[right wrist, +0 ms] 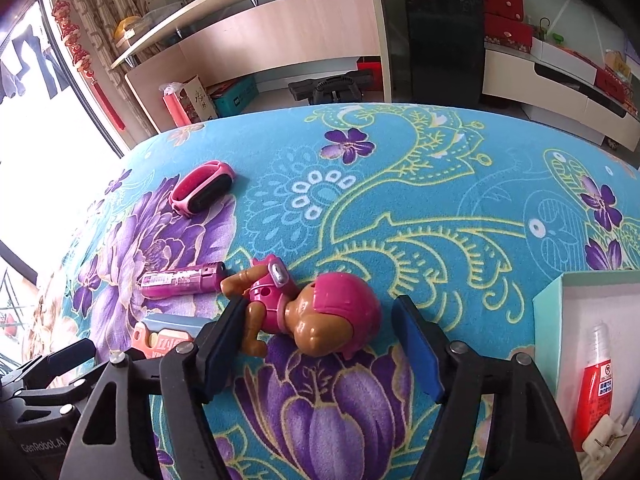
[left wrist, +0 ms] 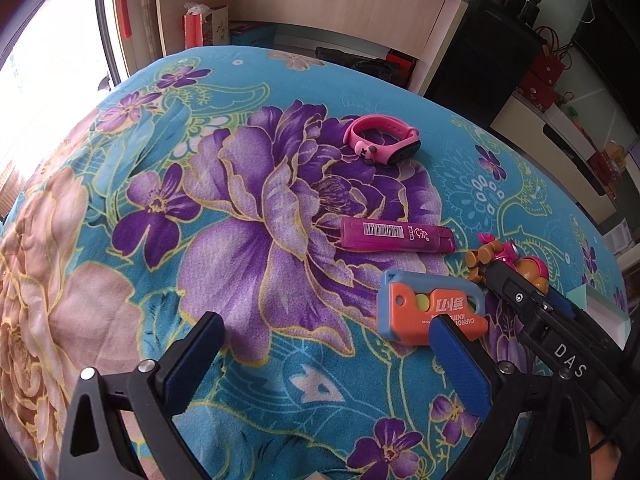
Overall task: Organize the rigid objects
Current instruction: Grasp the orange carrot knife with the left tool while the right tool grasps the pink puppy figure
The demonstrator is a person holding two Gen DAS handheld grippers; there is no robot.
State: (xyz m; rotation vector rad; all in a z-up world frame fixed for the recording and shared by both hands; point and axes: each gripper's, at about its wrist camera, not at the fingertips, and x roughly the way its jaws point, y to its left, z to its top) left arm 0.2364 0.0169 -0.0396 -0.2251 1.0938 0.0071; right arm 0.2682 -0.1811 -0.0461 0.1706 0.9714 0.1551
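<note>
Right gripper (right wrist: 318,354) straddles pink-and-brown plastic toy dog (right wrist: 304,312) on floral cloth, jaws apart, right pad not touching. Left gripper (left wrist: 324,356) open, empty. Mint cardboard box (right wrist: 552,320) holds red glue bottle (right wrist: 594,384) only (pink wristband, magenta marker, orange toy knife remain outside).

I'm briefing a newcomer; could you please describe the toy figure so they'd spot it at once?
On the floral blue cloth, look left of the pale green box. The toy figure lies there on its side: the only brown item, with a magenta helmet.
</note>
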